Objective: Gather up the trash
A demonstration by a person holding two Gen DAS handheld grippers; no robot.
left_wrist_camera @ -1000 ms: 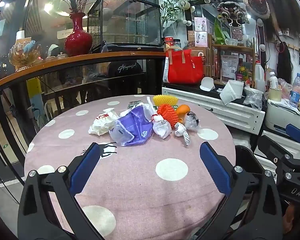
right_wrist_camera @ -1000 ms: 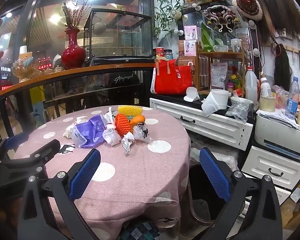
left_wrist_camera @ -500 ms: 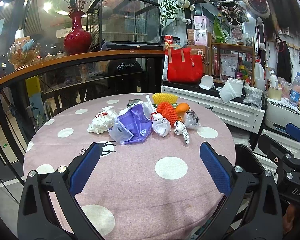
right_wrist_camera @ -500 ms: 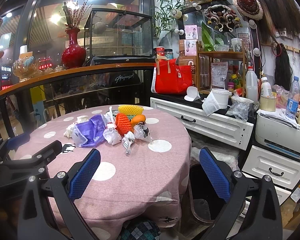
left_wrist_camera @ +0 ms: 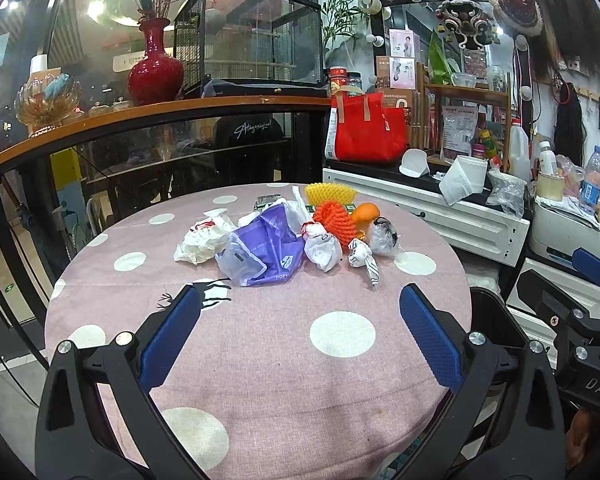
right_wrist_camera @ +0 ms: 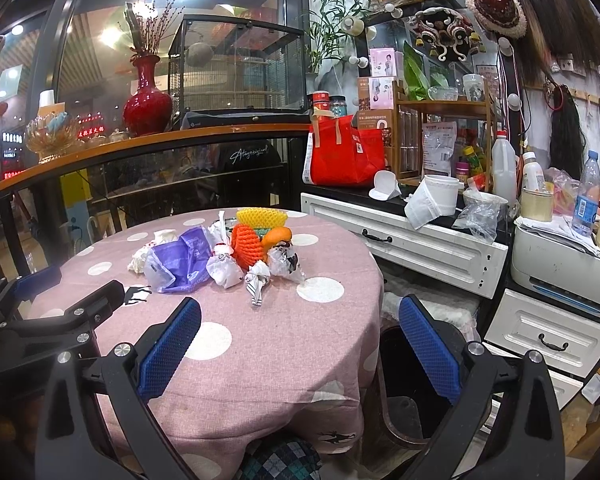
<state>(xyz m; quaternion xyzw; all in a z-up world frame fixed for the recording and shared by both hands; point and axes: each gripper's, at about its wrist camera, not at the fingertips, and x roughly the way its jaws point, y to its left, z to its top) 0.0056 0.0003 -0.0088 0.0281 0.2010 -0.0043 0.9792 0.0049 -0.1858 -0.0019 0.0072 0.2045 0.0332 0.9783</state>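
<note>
Both grippers, the left gripper (left_wrist_camera: 300, 316) and the right gripper (right_wrist_camera: 300, 328), are spread wide and hold nothing. We see the trash pile (left_wrist_camera: 288, 236) at the far middle of the round table (left_wrist_camera: 260, 360), well apart from us. We think it best to approach low and pinch the purple bag (left_wrist_camera: 268, 248) first, because it is soft and nearest.

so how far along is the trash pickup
Nothing looks collected yet. The purple bag, orange foam net, yellow foam net and crumpled wrappers all lie in a heap on the table. The left hand-held gripper and right hand-held gripper are both open and empty, short of the heap. Everything is left.
</note>
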